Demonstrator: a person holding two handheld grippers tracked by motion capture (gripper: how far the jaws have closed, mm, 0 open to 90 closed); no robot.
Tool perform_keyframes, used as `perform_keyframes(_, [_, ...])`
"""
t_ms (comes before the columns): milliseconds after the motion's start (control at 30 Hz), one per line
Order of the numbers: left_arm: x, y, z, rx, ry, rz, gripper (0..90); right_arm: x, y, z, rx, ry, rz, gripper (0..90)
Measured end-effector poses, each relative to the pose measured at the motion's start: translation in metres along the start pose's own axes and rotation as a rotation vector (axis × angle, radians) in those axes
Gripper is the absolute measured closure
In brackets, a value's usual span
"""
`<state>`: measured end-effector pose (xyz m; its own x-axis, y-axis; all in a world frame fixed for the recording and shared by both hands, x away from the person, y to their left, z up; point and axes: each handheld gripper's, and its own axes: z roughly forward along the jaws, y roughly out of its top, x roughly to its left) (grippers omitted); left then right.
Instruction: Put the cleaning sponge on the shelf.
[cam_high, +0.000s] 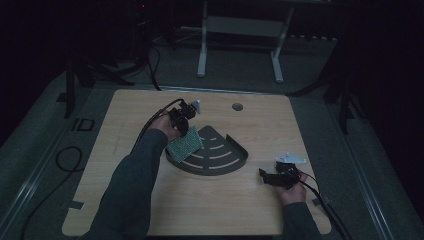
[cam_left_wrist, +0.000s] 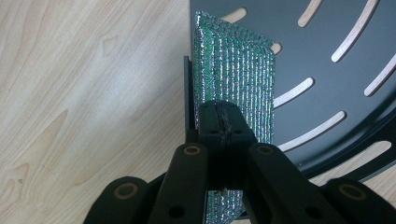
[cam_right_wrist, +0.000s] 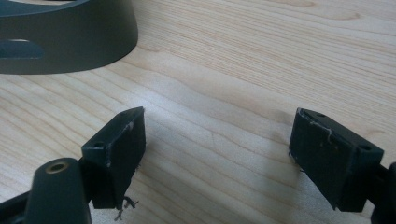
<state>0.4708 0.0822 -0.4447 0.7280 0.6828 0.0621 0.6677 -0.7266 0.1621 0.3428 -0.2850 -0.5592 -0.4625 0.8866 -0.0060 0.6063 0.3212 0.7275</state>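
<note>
A green and silver woven sponge pad (cam_left_wrist: 236, 77) is pinched edge-on in my left gripper (cam_left_wrist: 219, 122), whose jaws are shut on its near end. The pad hangs over the left edge of a dark grey fan-shaped slotted tray (cam_left_wrist: 336, 93). From the high view, the left gripper (cam_high: 181, 121) holds the green pad (cam_high: 185, 145) at the tray's (cam_high: 235, 159) left corner. My right gripper (cam_high: 267, 177) rests at the table's right, near the front, pointing left. Its jaws stand wide apart with bare wood between them (cam_right_wrist: 217, 149).
The tray's curved outer wall (cam_right_wrist: 70, 42) lies ahead and to the left of the right gripper. The wooden table (cam_high: 150, 205) has a round hole (cam_high: 237, 106) near its far edge. Cables trail off both grippers. A white frame (cam_high: 240, 30) stands on the floor beyond.
</note>
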Motion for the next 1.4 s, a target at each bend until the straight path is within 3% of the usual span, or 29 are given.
perform_keyframes(267, [-0.001, -0.001, -0.001, 0.012, 0.020, 0.002, 89.4, 0.000, 0.000, 0.000, 0.000, 0.000, 0.000, 18.3])
perform_keyframes(433, [-0.001, -0.001, 0.005, 0.046, 0.052, 0.004, 89.7, 0.000, 0.000, 0.000, 0.000, 0.000, -0.001, 18.2])
perform_keyframes(767, [0.000, -0.001, 0.005, 0.046, 0.050, -0.002, 89.8, 0.000, 0.000, 0.000, 0.000, 0.000, 0.000, 18.3])
perform_keyframes(867, [0.003, -0.003, 0.002, 0.031, 0.048, -0.010, 88.7, 0.000, 0.000, 0.000, 0.000, 0.001, -0.001, 18.3])
perform_keyframes(1300, [0.015, -0.021, -0.021, -0.074, 0.021, -0.061, 63.7, 0.000, 0.000, 0.000, 0.000, 0.000, 0.000, 18.3])
perform_keyframes(1400, [0.017, -0.032, -0.030, -0.132, 0.006, -0.080, 60.7, 0.000, 0.000, 0.000, 0.000, 0.001, -0.001, 18.3])
